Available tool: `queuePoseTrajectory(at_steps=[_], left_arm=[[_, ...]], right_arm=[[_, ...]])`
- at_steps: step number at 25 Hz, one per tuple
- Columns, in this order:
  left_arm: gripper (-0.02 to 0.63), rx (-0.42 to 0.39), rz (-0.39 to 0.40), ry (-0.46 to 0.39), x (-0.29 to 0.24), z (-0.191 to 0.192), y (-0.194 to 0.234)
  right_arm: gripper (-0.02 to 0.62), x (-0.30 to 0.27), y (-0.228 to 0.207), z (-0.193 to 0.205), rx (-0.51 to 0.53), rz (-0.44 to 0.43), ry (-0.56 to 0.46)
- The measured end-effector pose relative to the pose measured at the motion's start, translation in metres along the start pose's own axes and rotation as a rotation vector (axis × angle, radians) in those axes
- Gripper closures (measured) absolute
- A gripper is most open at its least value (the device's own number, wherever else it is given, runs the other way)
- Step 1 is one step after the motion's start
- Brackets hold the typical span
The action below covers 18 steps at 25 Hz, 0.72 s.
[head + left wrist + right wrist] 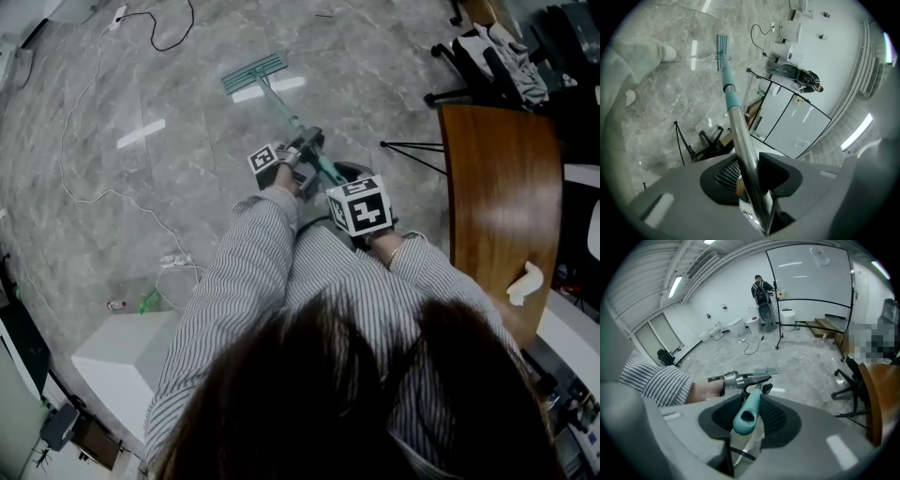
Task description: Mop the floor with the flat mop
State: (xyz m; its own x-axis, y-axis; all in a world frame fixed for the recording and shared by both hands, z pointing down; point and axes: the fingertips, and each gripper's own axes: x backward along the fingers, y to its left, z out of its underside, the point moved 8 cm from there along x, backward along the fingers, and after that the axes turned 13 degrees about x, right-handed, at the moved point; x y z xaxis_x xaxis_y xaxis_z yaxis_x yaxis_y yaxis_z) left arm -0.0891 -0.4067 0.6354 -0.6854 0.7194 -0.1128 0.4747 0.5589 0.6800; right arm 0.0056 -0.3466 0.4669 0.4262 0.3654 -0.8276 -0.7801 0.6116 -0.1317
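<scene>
pinching the mop pole (734,110) in the left gripper (751,187), its teal end (745,416) in the right gripper (751,409). maybe slipping on shiny metal, or catching the white cable (97,194).

Flat mop (273,96), teal rectangular head (253,73) lying flat on the grey marble floor (178,178), teal-and-silver pole (740,126) slanting up from it, silver stretch clamped in left gripper (746,174), teal end grip (746,413) in right gripper (753,398).

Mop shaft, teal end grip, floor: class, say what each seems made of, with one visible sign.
Mop shaft: probably polished metal; silvery, with streak highlights.
Teal end grip: likely matte plastic or rubber; dull, even colour.
Floor: glossy veined stone or stone-look tile; it mirrors the lights.
</scene>
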Motion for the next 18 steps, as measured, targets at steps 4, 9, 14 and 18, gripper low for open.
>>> queuePoseTrajectory(at_steps=[4, 9, 14, 18], left_arm=[[0.483, -0.002, 0.003, -0.016, 0.029, 0.034, 0.030], [0.485, 0.010, 0.004, -0.026, 0.063, 0.068, 0.077], [0.486, -0.001, -0.034, 0.006, 0.105, 0.091, 0.114], [0.486, 0.003, -0.049, 0.030, 0.145, 0.112, 0.142]], right_arm=[[0.474, 0.031, 0.019, 0.037, -0.016, -0.016, -0.006], [0.474, 0.060, 0.043, 0.092, -0.013, -0.019, 0.005], [0.474, 0.080, 0.082, 0.141, -0.049, -0.002, -0.016], [0.474, 0.100, 0.120, 0.177, -0.073, 0.018, -0.031]])
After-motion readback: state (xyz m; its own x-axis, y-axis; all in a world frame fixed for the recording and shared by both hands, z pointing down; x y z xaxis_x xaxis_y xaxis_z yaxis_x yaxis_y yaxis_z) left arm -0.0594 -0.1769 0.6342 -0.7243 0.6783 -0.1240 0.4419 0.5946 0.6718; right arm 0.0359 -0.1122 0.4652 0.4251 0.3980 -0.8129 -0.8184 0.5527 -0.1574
